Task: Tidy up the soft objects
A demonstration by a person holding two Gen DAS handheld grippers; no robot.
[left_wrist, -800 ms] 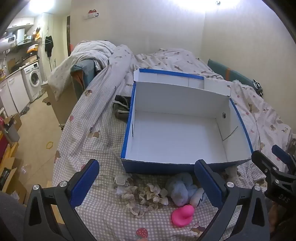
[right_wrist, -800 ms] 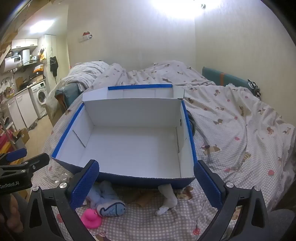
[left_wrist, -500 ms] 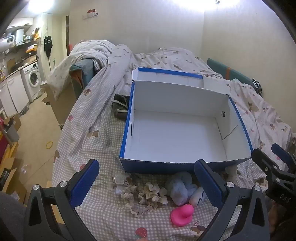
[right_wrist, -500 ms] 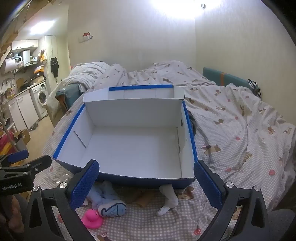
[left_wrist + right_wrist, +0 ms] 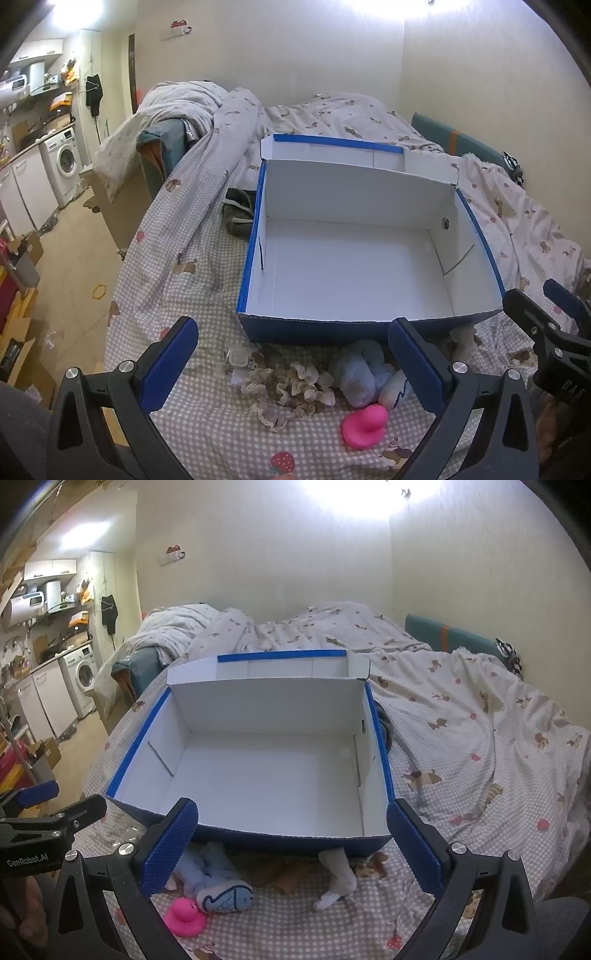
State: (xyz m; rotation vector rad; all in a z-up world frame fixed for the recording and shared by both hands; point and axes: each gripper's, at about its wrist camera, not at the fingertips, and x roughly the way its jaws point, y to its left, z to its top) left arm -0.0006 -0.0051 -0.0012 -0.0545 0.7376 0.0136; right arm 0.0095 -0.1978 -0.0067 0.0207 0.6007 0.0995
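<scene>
An open blue box with a white inside (image 5: 476, 225) (image 5: 155, 753) stands empty on the bed. In front of it lie a beige frilly cloth (image 5: 291, 387), a light blue plush (image 5: 360, 371) (image 5: 218, 882), a pink rubber duck (image 5: 364, 421) (image 5: 184, 917) and a white sock (image 5: 338, 877). My left gripper (image 5: 293, 363) is open and empty above the frilly cloth. My right gripper (image 5: 291, 843) is open and empty above the plush and sock. Each gripper shows at the edge of the other's view.
A dark bundle (image 5: 238, 216) lies against the box's left side. A rumpled duvet (image 5: 461, 716) covers the bed behind and to the right. The bed's left edge drops to a floor with cardboard boxes and a washing machine (image 5: 64, 166).
Both views have shifted slightly; the box and soft objects sit a little lower and closer. Both grippers stay open and nothing has been picked up.
</scene>
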